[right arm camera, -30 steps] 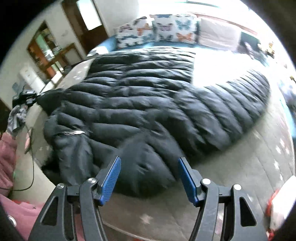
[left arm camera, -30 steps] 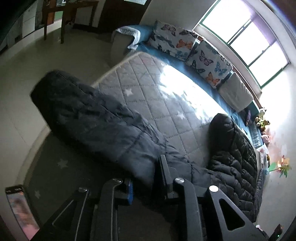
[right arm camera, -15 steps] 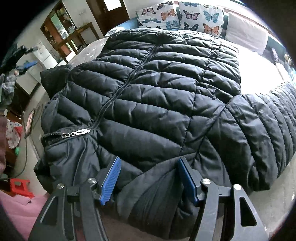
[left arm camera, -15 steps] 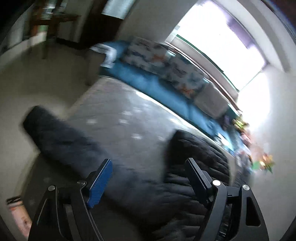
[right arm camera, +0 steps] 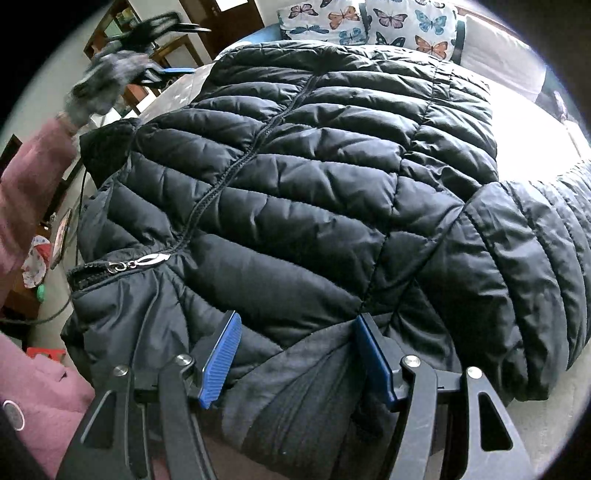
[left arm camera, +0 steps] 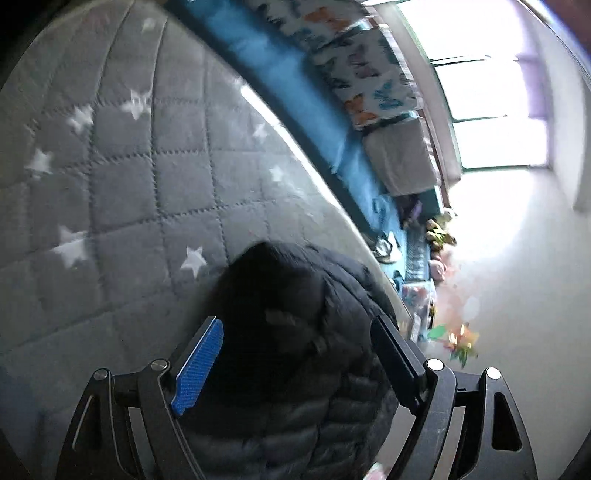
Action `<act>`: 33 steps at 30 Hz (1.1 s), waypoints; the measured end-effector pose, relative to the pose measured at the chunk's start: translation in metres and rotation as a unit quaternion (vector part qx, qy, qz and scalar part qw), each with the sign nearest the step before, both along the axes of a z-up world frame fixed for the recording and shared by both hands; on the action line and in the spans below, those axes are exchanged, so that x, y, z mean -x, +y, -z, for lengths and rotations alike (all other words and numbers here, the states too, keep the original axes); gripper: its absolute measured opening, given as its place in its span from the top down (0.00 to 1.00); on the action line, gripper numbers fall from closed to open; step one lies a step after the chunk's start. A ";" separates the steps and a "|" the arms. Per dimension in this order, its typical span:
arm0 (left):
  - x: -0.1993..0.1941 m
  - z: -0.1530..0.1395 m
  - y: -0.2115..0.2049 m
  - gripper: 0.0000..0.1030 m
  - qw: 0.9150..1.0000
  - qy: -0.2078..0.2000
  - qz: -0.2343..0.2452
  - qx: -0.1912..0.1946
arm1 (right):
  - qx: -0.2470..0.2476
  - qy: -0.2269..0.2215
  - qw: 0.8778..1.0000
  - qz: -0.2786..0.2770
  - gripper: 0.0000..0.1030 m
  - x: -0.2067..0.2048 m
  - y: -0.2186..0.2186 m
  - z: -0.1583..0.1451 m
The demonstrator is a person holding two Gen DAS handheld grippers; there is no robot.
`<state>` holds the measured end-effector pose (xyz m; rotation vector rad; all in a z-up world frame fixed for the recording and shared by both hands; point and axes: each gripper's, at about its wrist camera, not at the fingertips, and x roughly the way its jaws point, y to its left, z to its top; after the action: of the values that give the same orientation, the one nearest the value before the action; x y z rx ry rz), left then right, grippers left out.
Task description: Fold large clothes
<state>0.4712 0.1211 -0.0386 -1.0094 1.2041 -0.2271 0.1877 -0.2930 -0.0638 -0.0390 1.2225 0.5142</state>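
A large black quilted puffer jacket (right arm camera: 314,192) lies front up on the grey star-patterned mattress (left arm camera: 110,177), zipper running from collar to hem. One sleeve (right arm camera: 535,258) stretches out to the right. My right gripper (right arm camera: 299,354) is open, jaws apart over the jacket's collar end. My left gripper (left arm camera: 295,354) is open, jaws apart around a rounded black jacket part (left arm camera: 291,314), not closed on it. In the right wrist view the left gripper (right arm camera: 162,70) shows raised at far left.
Butterfly cushions (right arm camera: 369,22) and a grey pillow (left arm camera: 402,162) line the blue bench (left arm camera: 288,77) under the window. A pink-sleeved arm (right arm camera: 29,177) is at left. Wooden furniture (right arm camera: 122,33) stands behind. Toys (left arm camera: 439,236) sit by the wall.
My left gripper let go of the jacket sleeve, opened, and swung over to another jacket part near the mattress edge. My right gripper stayed open and moved closer over the collar.
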 end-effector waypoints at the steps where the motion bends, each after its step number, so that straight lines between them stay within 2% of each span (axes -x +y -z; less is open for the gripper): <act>1: -0.013 0.011 -0.004 0.15 1.000 0.011 0.000 0.008 | -0.001 0.002 1.000 0.000 0.32 0.000 -0.001 0.001; 5: -0.046 0.049 -0.016 0.15 0.996 0.046 0.012 0.071 | -0.006 0.006 1.000 0.002 0.32 -0.002 -0.001 0.004; 10: -0.080 0.072 -0.038 0.14 0.991 0.040 0.021 0.122 | -0.008 0.008 1.000 0.002 0.31 -0.004 -0.001 0.003; 12: -0.095 0.068 -0.042 0.13 0.987 0.016 0.015 0.159 | -0.008 0.007 1.000 0.003 0.31 -0.004 0.000 0.003; 13: -0.103 0.058 -0.044 0.13 0.983 -0.013 0.020 0.183 | -0.009 0.007 1.000 0.004 0.31 -0.004 0.000 0.003; 15: -0.111 0.020 -0.046 0.13 0.971 -0.104 0.040 0.210 | -0.011 0.007 1.000 0.006 0.31 -0.004 -0.001 0.003; 16: -0.111 -0.002 -0.048 0.13 0.965 -0.149 0.056 0.206 | -0.012 0.007 1.000 0.006 0.31 -0.004 -0.002 0.003; 17: -0.110 -0.026 -0.049 0.13 0.960 -0.198 0.067 0.186 | -0.013 0.006 1.000 0.004 0.31 -0.003 -0.003 0.003; 18: -0.108 -0.040 -0.048 0.12 0.959 -0.226 0.064 0.160 | -0.013 0.007 1.000 0.004 0.30 -0.002 -0.004 0.004; 19: -0.107 -0.053 -0.044 0.11 0.963 -0.245 0.043 0.102 | -0.014 0.008 1.000 0.005 0.30 -0.003 -0.005 0.004; 21: -0.111 -0.059 -0.032 0.11 0.971 -0.233 0.006 0.055 | -0.013 0.009 1.000 0.003 0.29 -0.003 -0.004 0.004; 23: -0.117 -0.053 -0.027 0.11 0.976 -0.211 0.003 0.057 | -0.011 0.008 1.000 0.002 0.29 -0.004 -0.004 0.004; 28: -0.107 -0.031 -0.060 0.11 0.980 -0.175 0.088 0.045 | -0.013 0.009 1.000 0.001 0.26 -0.005 -0.001 0.004; 30: -0.103 -0.009 -0.084 0.11 0.981 -0.148 0.115 0.046 | -0.014 0.010 1.000 0.000 0.25 -0.006 0.000 0.005; 33: -0.098 0.037 -0.125 0.11 0.985 -0.093 0.144 0.017 | -0.011 0.008 1.000 -0.002 0.22 -0.005 0.003 0.004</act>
<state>0.5690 -0.0042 -0.0757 -0.8207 1.1741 -0.5585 0.1927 -0.2897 -0.0682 -0.0196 1.2320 0.5320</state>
